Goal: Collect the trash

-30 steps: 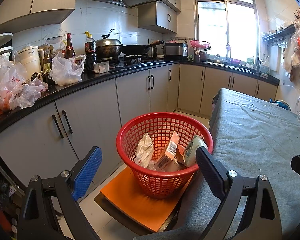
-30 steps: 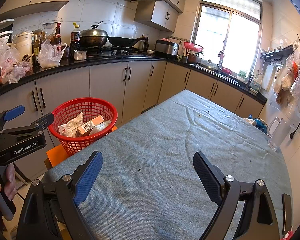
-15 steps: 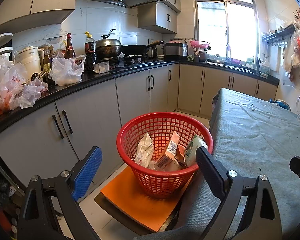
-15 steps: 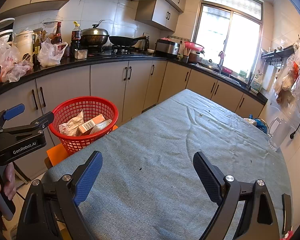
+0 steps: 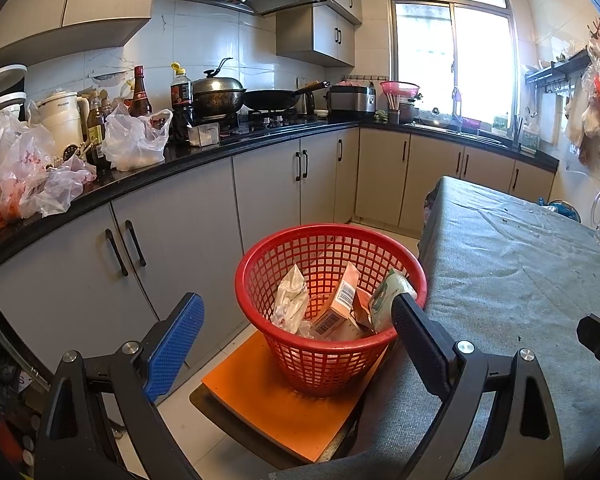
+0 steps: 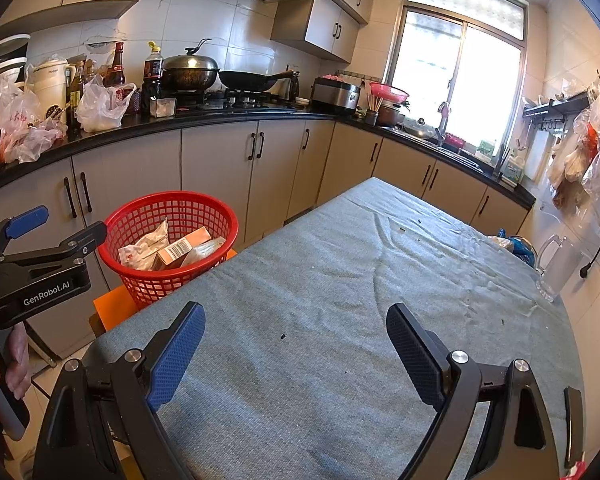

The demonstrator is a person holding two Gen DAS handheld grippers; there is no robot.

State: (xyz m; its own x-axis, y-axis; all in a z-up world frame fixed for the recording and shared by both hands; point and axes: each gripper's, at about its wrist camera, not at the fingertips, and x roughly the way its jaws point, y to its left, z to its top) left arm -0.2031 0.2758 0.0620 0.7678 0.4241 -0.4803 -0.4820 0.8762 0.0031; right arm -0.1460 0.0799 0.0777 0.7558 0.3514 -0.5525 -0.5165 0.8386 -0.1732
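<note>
My left gripper (image 5: 298, 334) gapes wide, empty; the basket (image 5: 331, 344) (trash inside) sits at twelve o'clock. Right gripper (image 6: 296, 344) spread too, holding nothing.

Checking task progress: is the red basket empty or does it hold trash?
Holds trash. The red basket contains a crumpled wrapper, an orange carton and a green-printed packet, well below the rim.

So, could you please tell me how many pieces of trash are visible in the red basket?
3: a crumpled white wrapper on the left, an orange carton in the middle, a green-printed packet on the right; more may be hidden underneath.
</note>
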